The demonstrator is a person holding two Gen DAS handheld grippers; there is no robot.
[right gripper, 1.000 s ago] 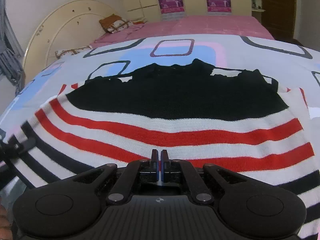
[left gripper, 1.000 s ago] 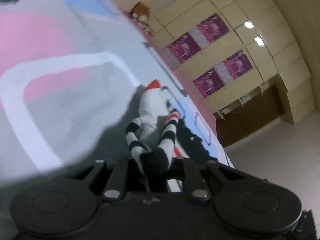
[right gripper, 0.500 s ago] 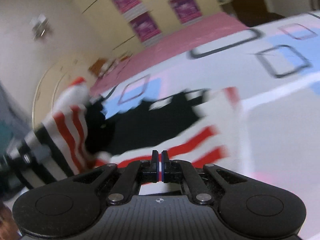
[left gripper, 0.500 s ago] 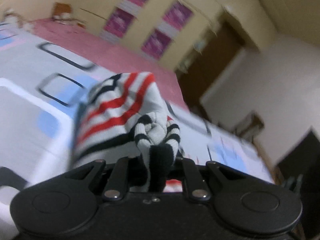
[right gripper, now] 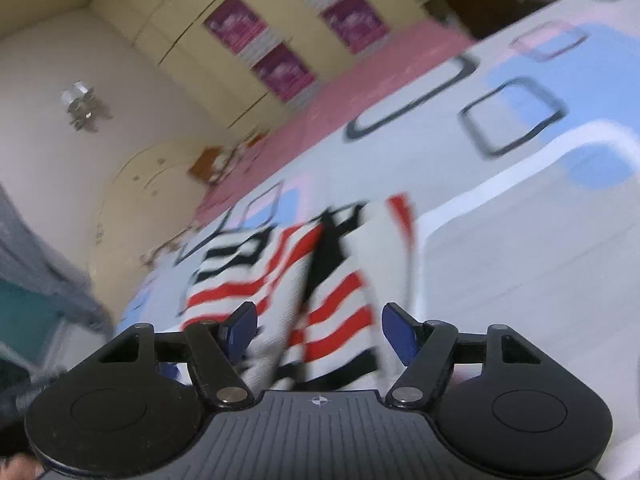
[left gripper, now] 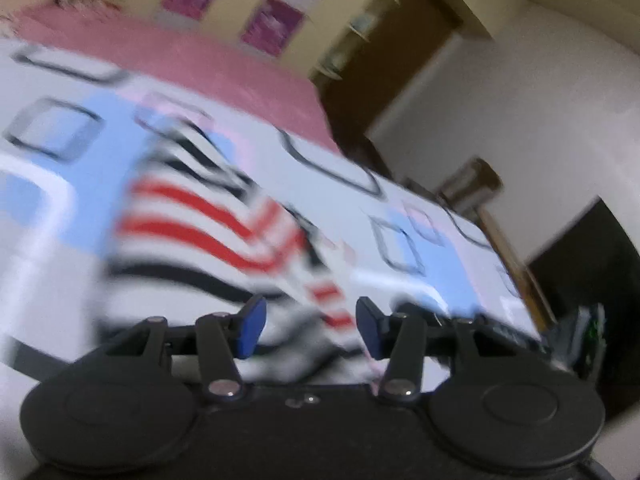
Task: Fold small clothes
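Observation:
A small knitted sweater (left gripper: 208, 232) with red, black and white stripes lies bunched on the bed, blurred in both views. My left gripper (left gripper: 310, 328) hovers just above its near edge, jaws opening, blue pads clear of the cloth that lies beneath the gap. In the right wrist view the sweater (right gripper: 328, 280) shows a black panel between two striped folds. My right gripper (right gripper: 320, 332) is over that near edge, jaws opening wide, with the fabric under the gap and neither pad pressing on it.
The bedspread (left gripper: 400, 216) is white with blue, pink and black squares over a pink sheet (left gripper: 192, 60). A headboard (right gripper: 132, 184) stands at the left in the right wrist view. Wardrobe doors with purple posters (right gripper: 280, 64) line the wall. A dark doorway (left gripper: 384, 56) lies beyond the bed.
Both grippers swung the sweater's edges across and let go: the left was shut on a striped sleeve, the right on the hem, and both now stand open. The sweater has dropped onto the bed.

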